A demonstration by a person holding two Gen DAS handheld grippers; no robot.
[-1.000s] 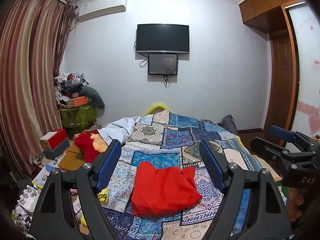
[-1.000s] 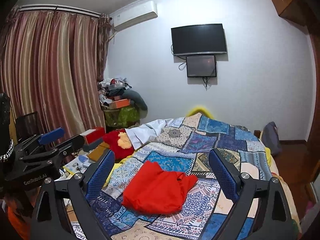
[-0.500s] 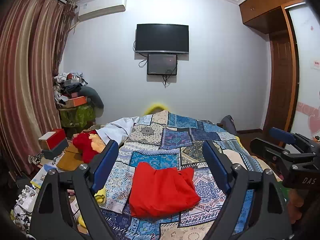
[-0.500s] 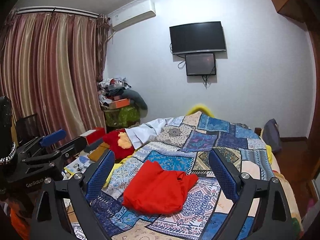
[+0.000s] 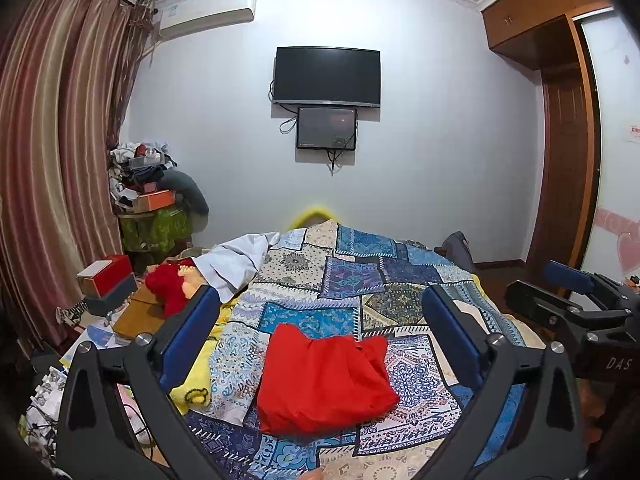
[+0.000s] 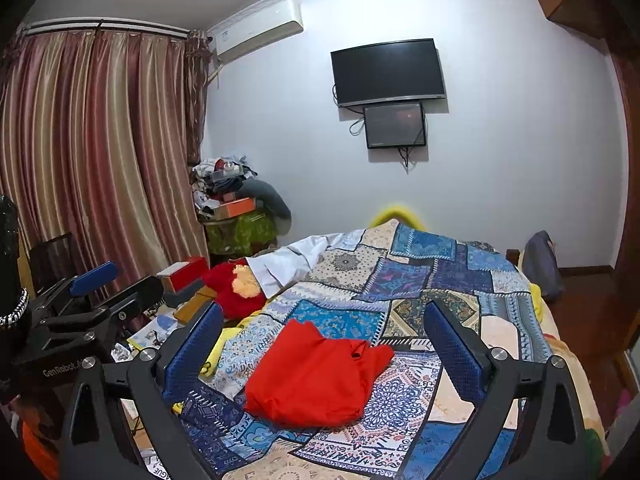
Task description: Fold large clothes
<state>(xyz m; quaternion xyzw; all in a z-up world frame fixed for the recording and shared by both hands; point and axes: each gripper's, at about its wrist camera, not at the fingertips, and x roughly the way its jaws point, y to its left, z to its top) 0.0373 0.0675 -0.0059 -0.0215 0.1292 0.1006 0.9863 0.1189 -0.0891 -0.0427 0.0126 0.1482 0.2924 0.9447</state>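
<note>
A red garment lies folded into a rough bundle on the patchwork bed cover. My left gripper hangs above the near end of the bed, short of the garment. Its jaws are opening, with nothing between them. My right gripper hovers beside it, its jaws also opening and empty. Each gripper shows at the edge of the other's view: the right gripper on the right, the left gripper on the left.
A white cloth lies at the bed's far left, next to a red plush toy. Boxes and papers crowd the floor on the left by the curtains. A wooden door stands at the right.
The left gripper's jaws have spread wider apart. The right gripper's jaws have widened only slightly. The red garment has not moved.
</note>
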